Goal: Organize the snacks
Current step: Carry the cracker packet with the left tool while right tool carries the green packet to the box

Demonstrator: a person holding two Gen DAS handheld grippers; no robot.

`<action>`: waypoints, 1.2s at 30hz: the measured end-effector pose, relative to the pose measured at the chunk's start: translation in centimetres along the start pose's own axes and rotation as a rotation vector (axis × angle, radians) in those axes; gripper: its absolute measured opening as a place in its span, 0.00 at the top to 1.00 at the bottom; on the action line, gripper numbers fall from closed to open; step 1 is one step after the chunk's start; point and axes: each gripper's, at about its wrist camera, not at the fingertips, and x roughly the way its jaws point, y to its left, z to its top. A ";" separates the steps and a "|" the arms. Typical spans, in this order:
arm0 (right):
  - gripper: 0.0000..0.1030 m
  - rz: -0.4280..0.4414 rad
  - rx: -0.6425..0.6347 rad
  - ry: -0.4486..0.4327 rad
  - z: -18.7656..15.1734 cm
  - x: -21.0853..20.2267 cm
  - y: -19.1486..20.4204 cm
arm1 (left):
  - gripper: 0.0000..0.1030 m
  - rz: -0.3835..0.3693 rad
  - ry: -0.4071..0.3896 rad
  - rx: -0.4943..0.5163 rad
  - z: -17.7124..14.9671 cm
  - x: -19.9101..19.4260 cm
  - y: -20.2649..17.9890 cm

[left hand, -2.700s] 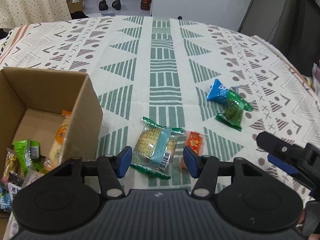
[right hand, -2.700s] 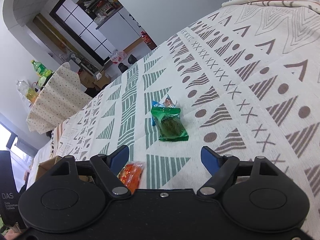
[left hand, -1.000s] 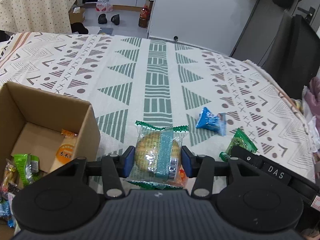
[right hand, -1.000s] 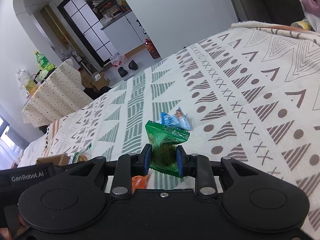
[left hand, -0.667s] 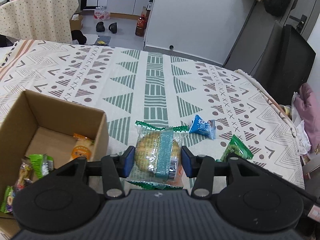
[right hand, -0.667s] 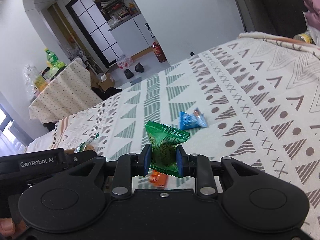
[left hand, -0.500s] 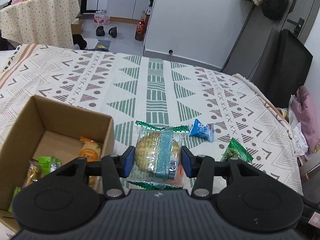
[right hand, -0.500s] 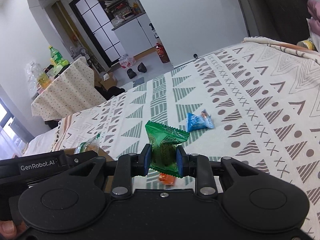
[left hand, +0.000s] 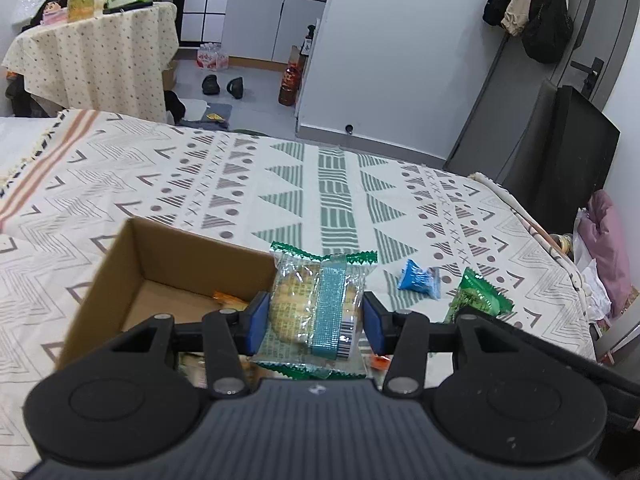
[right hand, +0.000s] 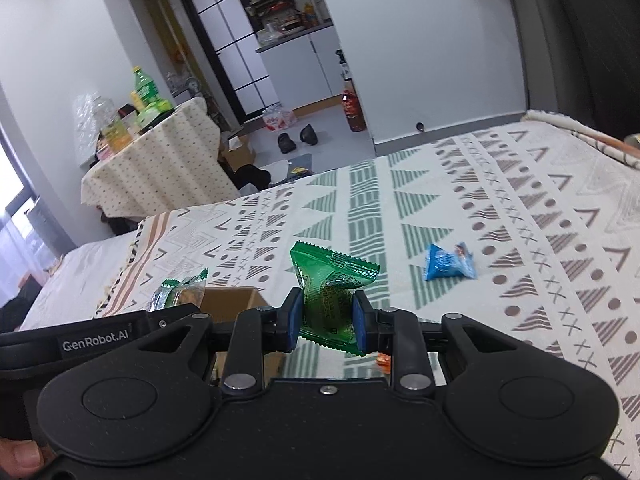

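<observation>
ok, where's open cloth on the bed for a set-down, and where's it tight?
Free: the wide patterned cloth beyond the cardboard box and the blue packet, out to the far edge. Tight: the near strip around the box, where the left gripper holds the cake packet, the right gripper the green packet.

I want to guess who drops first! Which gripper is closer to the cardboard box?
Left. The left gripper, holding the clear cake packet, hangs right at the cardboard box edge. The right gripper, holding the green packet, sits farther out beside it.
</observation>
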 end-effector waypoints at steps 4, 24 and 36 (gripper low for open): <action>0.75 0.004 -0.019 0.007 0.1 0.3 1.6 | 0.53 0.009 -0.007 0.004 0.2 -0.7 1.3; 0.75 0.039 -0.054 0.031 0.1 2.5 7.4 | 0.53 0.053 -0.011 -0.075 2.0 -1.6 8.5; 0.75 0.058 -0.066 0.071 -0.6 5.2 9.6 | 0.53 0.049 0.007 -0.155 2.1 -1.0 11.4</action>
